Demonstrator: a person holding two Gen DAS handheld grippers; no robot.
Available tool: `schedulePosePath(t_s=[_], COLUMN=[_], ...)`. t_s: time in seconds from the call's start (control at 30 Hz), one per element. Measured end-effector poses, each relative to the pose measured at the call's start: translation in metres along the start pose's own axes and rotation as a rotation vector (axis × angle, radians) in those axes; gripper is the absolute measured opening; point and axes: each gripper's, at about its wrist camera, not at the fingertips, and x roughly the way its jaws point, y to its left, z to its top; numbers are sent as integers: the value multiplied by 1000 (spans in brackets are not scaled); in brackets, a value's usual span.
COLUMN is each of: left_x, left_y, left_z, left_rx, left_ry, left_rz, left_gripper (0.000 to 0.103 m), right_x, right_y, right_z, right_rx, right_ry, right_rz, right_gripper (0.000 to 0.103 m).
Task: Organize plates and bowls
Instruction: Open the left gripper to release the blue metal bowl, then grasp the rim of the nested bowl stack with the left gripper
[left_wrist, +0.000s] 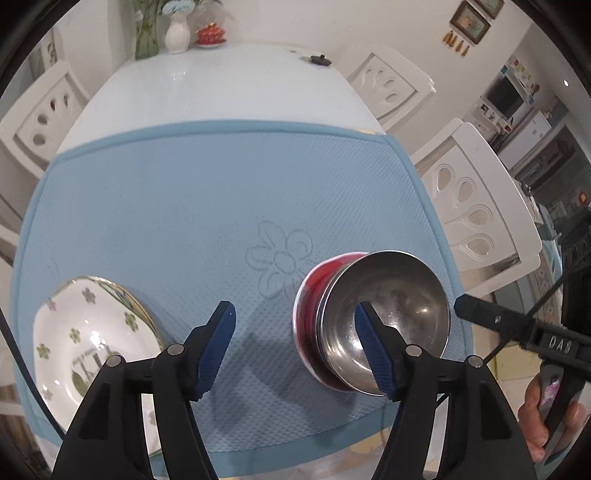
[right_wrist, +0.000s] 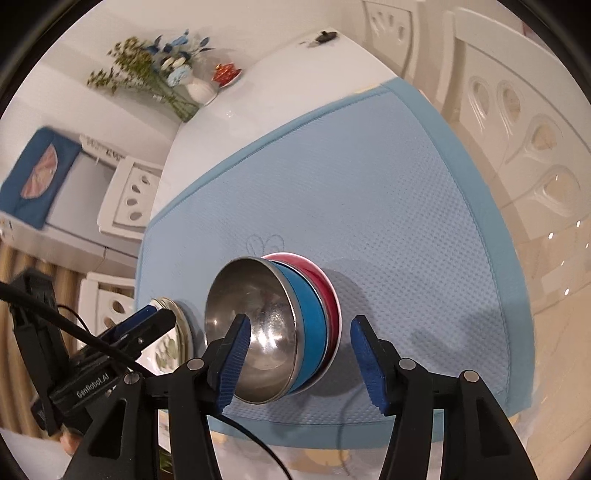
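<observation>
A steel bowl (left_wrist: 384, 317) with a blue outer band sits on a red plate (left_wrist: 314, 295) on the blue mat (left_wrist: 207, 206), at its near right. A white floral plate (left_wrist: 88, 339) lies at the mat's near left. My left gripper (left_wrist: 295, 339) is open and empty above the mat between the two. In the right wrist view the steel bowl (right_wrist: 258, 332) sits on the red plate (right_wrist: 328, 295). My right gripper (right_wrist: 299, 354) is open, its fingers on either side of the stack without touching it. The floral plate (right_wrist: 173, 339) shows behind the left gripper (right_wrist: 140, 325).
The mat lies on a white table (left_wrist: 229, 85). A vase with flowers (left_wrist: 177, 33), a red lidded cup (left_wrist: 210, 35) and a small black object (left_wrist: 319, 59) stand at its far end. White chairs (left_wrist: 476, 206) line both sides.
</observation>
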Motion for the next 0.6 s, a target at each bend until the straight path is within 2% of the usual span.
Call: schedulePosePath(t_s=[0.2, 0.33, 0.47, 0.6], left_x=[21, 38, 48, 51], left_y=[6, 16, 23, 22], left_z=[-6, -9, -11, -10], left_rx=[-46, -110, -154, -156], left_ry=[41, 86, 99, 99], left_rz=[-15, -75, -114, -129], left_gripper=[65, 65, 65, 65], right_x=[24, 43, 54, 61], right_y=[-4, -13, -23, -32], right_z=[-7, -8, -6, -5], right_rx=[12, 47, 76, 106], right_ry=[40, 53, 50, 56], right_rz=[-12, 7, 25, 49], right_gripper=[55, 55, 55, 55])
